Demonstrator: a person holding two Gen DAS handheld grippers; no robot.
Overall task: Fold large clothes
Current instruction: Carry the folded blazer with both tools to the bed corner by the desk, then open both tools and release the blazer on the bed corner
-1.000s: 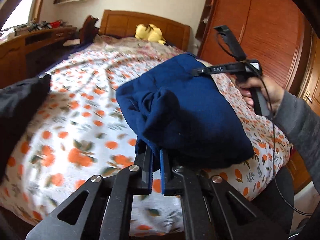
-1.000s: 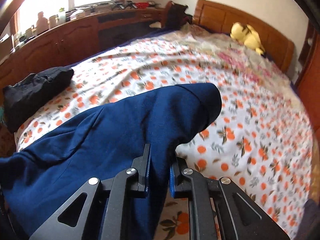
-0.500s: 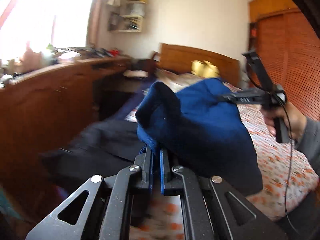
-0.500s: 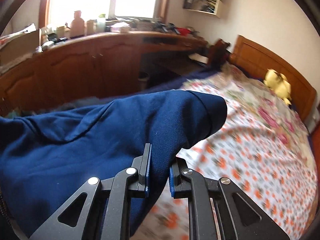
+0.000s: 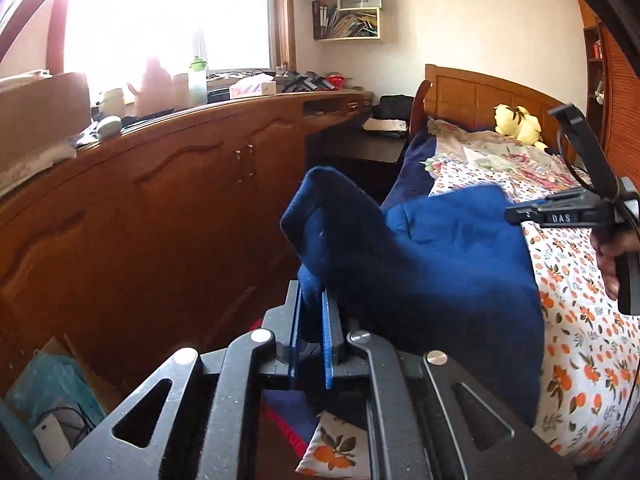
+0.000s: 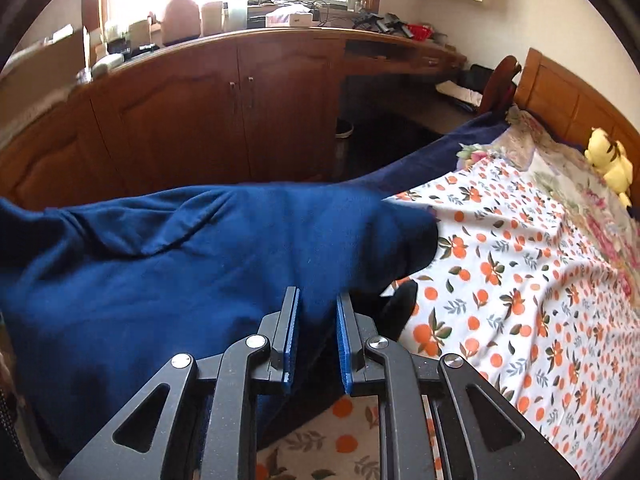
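Sunlit bedroom, with a long brown wooden counter (image 6: pixel 224 92) under the window at 11 o'clock and a bed in an orange-print white sheet (image 6: pixel 520 264) at 3 o'clock. Left gripper (image 5: pixel 311 312) clamped narrow on a bunched fold of the dark blue fleece garment (image 5: pixel 432 264), held up off the bed at centre. Right gripper (image 6: pixel 316 320) closed on the same garment (image 6: pixel 192 256), cloth pinched between its blue pads and draped toward 9 o'clock. Seen from the left wrist at 3 o'clock, right gripper (image 5: pixel 520 214) gripping the garment's far edge. Yellow plush toy (image 6: pixel 610 162) by the wooden headboard at 2 o'clock.
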